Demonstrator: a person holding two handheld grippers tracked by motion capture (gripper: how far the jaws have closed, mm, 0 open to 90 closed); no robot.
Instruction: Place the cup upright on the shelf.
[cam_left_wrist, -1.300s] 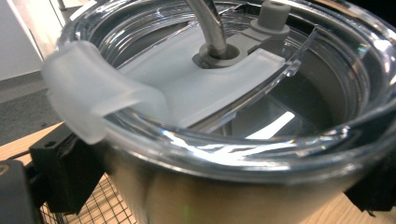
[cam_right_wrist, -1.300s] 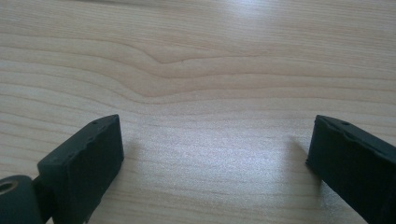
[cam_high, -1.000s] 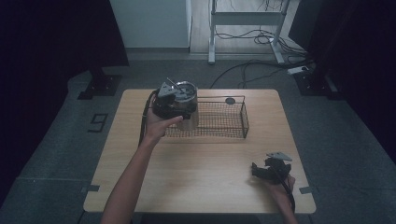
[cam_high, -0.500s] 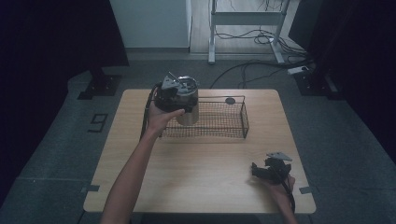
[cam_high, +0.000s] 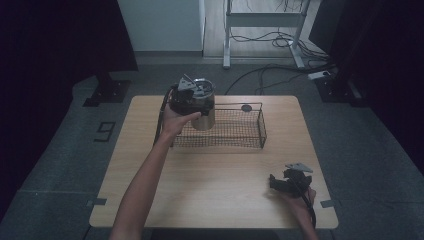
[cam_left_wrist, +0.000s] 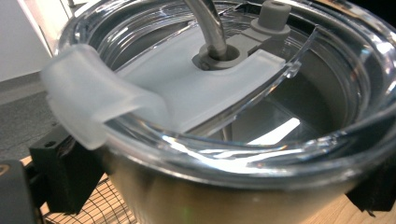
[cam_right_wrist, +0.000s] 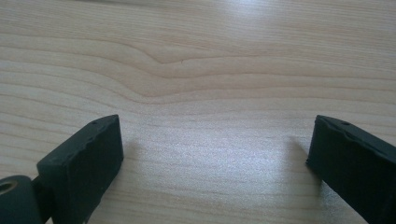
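A steel tumbler (cam_high: 205, 112) with a clear lid (cam_left_wrist: 224, 93) and a metal straw (cam_left_wrist: 210, 23) is held at the left end of a black wire basket (cam_high: 235, 131). My left gripper (cam_high: 189, 98) is shut on the tumbler just under its rim (cam_left_wrist: 219, 186), with one black jaw on each side. I cannot tell whether the tumbler's base touches the basket floor. My right gripper (cam_high: 280, 181) rests low at the table's front right. It stands open (cam_right_wrist: 215, 158) over bare wood with nothing between its jaws.
The wooden table (cam_high: 150, 150) carries the basket at its back middle. A small dark disc (cam_high: 246, 107) lies just behind the basket. Beyond the table are grey floor, cables (cam_high: 265, 75) and a metal frame (cam_high: 260, 20).
The left gripper has carried the tumbler slightly to the right, farther over the basket's left end. The right gripper has stayed put.
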